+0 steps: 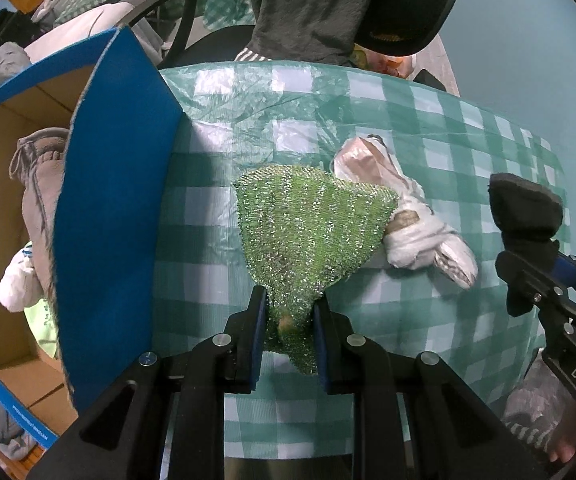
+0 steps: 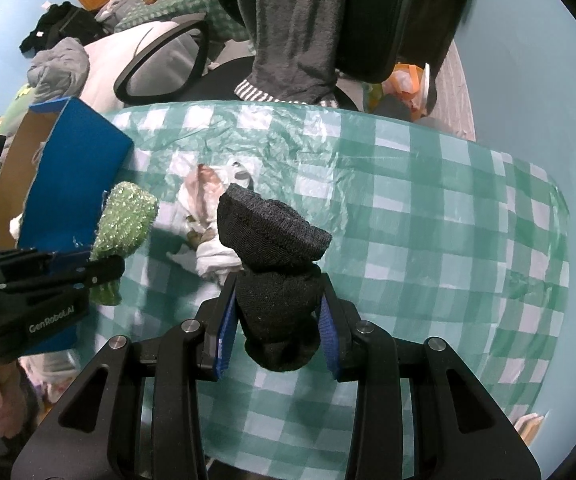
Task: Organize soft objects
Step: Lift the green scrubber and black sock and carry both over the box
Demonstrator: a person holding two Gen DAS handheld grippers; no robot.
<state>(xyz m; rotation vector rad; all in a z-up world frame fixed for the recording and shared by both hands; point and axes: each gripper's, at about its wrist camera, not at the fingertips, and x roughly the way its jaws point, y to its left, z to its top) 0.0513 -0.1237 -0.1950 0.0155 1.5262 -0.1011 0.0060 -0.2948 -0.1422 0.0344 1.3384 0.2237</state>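
Observation:
My left gripper [image 1: 290, 300] is shut on a sparkly green scrub cloth [image 1: 308, 224], held above the checked table; it also shows in the right wrist view [image 2: 125, 216]. My right gripper [image 2: 277, 288] is shut on a dark grey sock [image 2: 275, 256], seen also at the right of the left wrist view [image 1: 524, 216]. A crumpled white plastic bag [image 1: 412, 220] lies on the table behind the cloth and shows in the right wrist view [image 2: 207, 216]. An open blue cardboard box [image 1: 107, 208] stands at the left, holding a grey garment [image 1: 39, 184] and white items.
The table wears a green-and-white checked cover [image 2: 428, 220]. A chair with a grey towel [image 2: 288, 28] stands behind the table. Piled clothes [image 2: 59, 64] and another chair lie at the back left. The table's right edge drops to a blue floor.

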